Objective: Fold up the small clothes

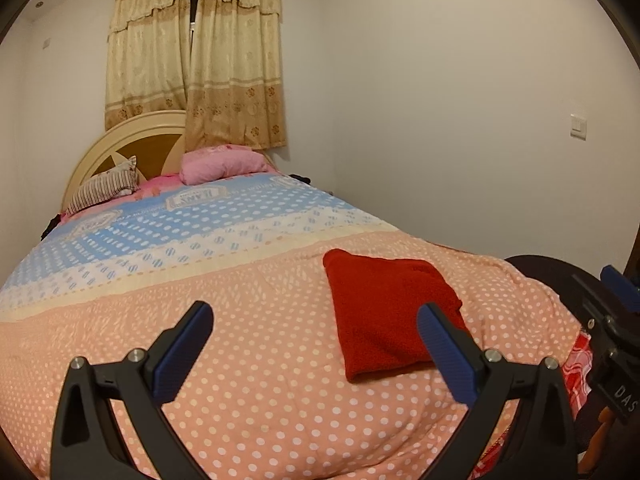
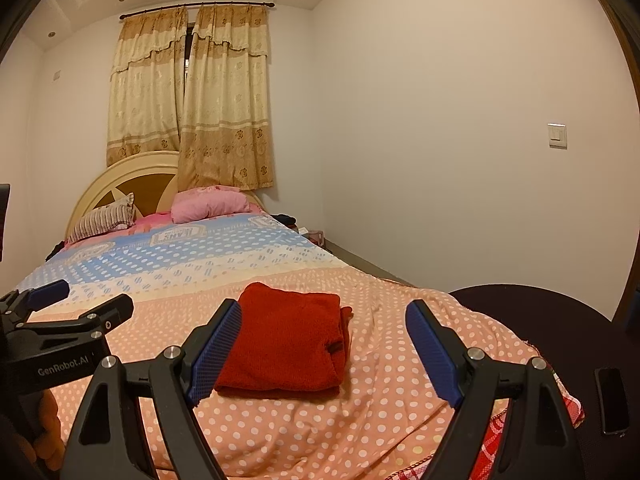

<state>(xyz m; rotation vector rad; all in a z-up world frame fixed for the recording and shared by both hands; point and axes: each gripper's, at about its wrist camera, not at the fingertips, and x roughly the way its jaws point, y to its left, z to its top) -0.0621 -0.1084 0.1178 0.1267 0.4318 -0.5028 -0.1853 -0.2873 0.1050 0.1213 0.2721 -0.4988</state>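
Observation:
A red knitted garment (image 1: 386, 312) lies folded into a neat rectangle on the peach polka-dot bedspread (image 1: 260, 360) near the foot of the bed; it also shows in the right wrist view (image 2: 286, 344). My left gripper (image 1: 316, 320) is open and empty, held above the bedspread to the left of the garment. My right gripper (image 2: 324, 320) is open and empty, hovering just in front of the garment, apart from it. The left gripper also shows at the left edge of the right wrist view (image 2: 86, 300).
The bed runs back to a round headboard (image 1: 120, 148) with a striped pillow (image 1: 104, 190) and a pink pillow (image 1: 222, 166). A white wall (image 1: 460, 120) is on the right. A dark round seat (image 2: 552, 320) with a phone (image 2: 612, 400) stands at the bed's right corner.

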